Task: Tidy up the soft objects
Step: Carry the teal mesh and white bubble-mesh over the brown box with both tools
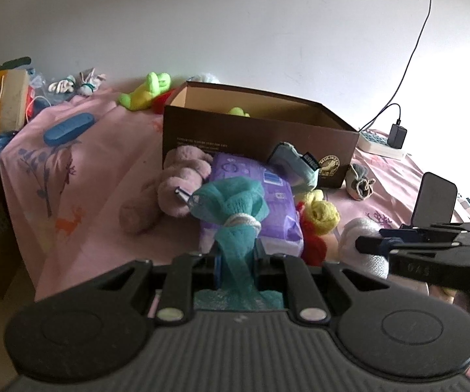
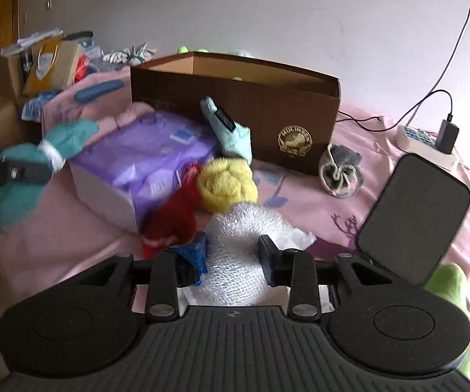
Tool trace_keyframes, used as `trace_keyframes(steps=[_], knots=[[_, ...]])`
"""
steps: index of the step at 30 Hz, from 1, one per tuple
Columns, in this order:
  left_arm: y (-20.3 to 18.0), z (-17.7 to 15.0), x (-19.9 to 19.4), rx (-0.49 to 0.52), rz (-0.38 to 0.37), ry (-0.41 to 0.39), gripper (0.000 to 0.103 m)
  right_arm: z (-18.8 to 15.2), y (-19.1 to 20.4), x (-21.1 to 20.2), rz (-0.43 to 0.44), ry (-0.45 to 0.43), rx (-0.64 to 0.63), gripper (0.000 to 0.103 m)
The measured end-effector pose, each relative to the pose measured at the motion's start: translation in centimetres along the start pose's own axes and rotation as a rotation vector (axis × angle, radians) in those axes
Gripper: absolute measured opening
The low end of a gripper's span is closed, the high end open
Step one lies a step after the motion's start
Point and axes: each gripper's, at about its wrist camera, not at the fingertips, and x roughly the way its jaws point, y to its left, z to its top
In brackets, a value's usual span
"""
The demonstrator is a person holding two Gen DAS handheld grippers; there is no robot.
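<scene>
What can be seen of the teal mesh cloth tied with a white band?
The teal mesh cloth is a soft, netted bundle cinched at the middle by a white band, flaring out on both sides. The left hand-held gripper is shut on its lower part, holding it above the pink bedspread, in front of the purple pack. In the right wrist view it appears blurred at the left edge, clear of the bed.

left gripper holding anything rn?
Yes. In the left wrist view the left gripper is clamped on a teal mesh cloth bound with a white band, its bunched end sticking up between the fingers.
</scene>
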Motion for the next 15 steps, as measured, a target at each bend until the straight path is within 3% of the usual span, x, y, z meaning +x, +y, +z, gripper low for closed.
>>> trace_keyframes(steps=[5,8,15], knots=[[0.3,-0.1,0.5,-0.011,-0.003,0.011,0.013,-0.7,0.0,1.0,0.002,0.028,-0.013,0.023],[0.3,0.1,0.7,-0.019,-0.016,0.008,0.013,-0.7,-1.2,2.1,0.038,0.025,0.081,0.025],[-0.7,0.4,0.5,0.014,-0.015,-0.011,0.013,-1.3,-2.7,-0.1,0.107,-0.054,0.139,0.012]])
